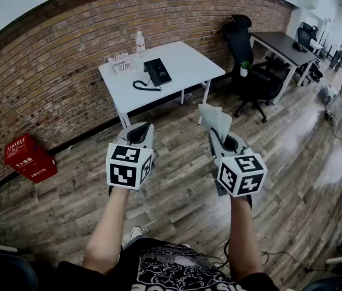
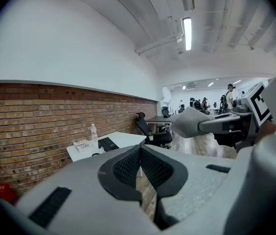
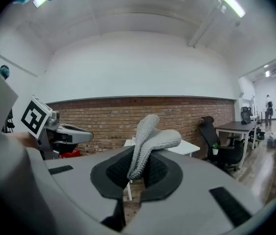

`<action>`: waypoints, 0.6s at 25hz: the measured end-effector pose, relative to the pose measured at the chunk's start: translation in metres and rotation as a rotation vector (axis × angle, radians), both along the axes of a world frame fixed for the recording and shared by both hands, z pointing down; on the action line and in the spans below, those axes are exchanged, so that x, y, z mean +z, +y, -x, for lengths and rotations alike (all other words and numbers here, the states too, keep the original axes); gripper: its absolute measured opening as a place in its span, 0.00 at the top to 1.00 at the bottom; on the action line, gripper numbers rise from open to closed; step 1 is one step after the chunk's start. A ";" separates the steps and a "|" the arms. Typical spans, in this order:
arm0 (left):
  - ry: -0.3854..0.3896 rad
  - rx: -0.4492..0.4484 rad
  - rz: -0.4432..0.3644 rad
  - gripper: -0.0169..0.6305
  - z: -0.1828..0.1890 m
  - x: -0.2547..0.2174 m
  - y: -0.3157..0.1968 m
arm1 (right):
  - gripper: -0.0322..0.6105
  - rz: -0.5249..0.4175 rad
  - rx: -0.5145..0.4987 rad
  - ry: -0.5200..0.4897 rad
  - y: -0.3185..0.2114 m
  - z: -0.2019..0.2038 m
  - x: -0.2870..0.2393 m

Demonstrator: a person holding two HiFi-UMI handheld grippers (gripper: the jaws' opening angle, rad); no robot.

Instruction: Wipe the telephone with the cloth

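Observation:
A black telephone (image 1: pixel 157 71) with a coiled cord lies on a white table (image 1: pixel 186 56) by the brick wall; it also shows small in the left gripper view (image 2: pixel 107 143). Both grippers hang in the air over the wooden floor, well short of the table. My left gripper (image 1: pixel 139 133) (image 2: pixel 140 168) is shut with nothing between its pads. To its right, my right gripper (image 1: pixel 219 137) (image 3: pixel 137 173) is shut on a grey knitted cloth (image 1: pixel 215 119) (image 3: pixel 151 140), which stands up out of the jaws and flops over.
A water bottle (image 1: pixel 140 43) and a small box of cards (image 1: pixel 121 63) share the table. A black office chair (image 1: pixel 247 59), a potted plant (image 1: pixel 244 68) and a dark desk (image 1: pixel 283 46) stand to the right. A red box (image 1: pixel 30 158) sits on the floor at left.

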State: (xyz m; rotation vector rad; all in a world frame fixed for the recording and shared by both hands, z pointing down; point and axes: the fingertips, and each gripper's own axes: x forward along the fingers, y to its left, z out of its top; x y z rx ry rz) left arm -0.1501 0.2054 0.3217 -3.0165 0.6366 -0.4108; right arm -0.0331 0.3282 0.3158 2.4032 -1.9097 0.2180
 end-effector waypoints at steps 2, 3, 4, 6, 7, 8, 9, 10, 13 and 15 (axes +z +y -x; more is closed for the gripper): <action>-0.003 0.001 0.002 0.96 -0.005 0.003 0.012 | 0.93 -0.003 -0.005 -0.003 0.011 -0.004 0.003; -0.004 0.002 0.004 0.96 -0.007 0.004 0.017 | 0.93 -0.004 -0.008 -0.004 0.016 -0.007 0.004; -0.006 0.002 0.005 0.96 -0.010 0.004 0.021 | 0.93 -0.003 -0.010 -0.004 0.019 -0.010 0.004; -0.010 -0.004 0.007 0.96 -0.013 0.005 0.025 | 0.93 0.004 -0.016 -0.006 0.021 -0.015 0.007; -0.012 -0.009 0.008 0.96 -0.014 0.005 0.025 | 0.93 0.007 -0.020 -0.010 0.021 -0.016 0.008; -0.014 -0.015 0.009 0.96 -0.015 0.006 0.024 | 0.93 0.009 -0.027 -0.015 0.021 -0.017 0.010; -0.017 -0.020 0.009 0.96 -0.016 0.006 0.023 | 0.93 0.011 -0.033 -0.019 0.021 -0.018 0.012; -0.019 -0.023 0.010 0.96 -0.019 0.007 0.021 | 0.93 0.014 -0.037 -0.021 0.020 -0.020 0.013; -0.016 -0.020 0.012 0.96 -0.031 0.007 0.017 | 0.93 0.024 -0.044 -0.020 0.015 -0.028 0.018; -0.019 -0.010 0.009 0.96 -0.041 0.009 0.012 | 0.93 0.029 -0.043 -0.019 0.009 -0.036 0.021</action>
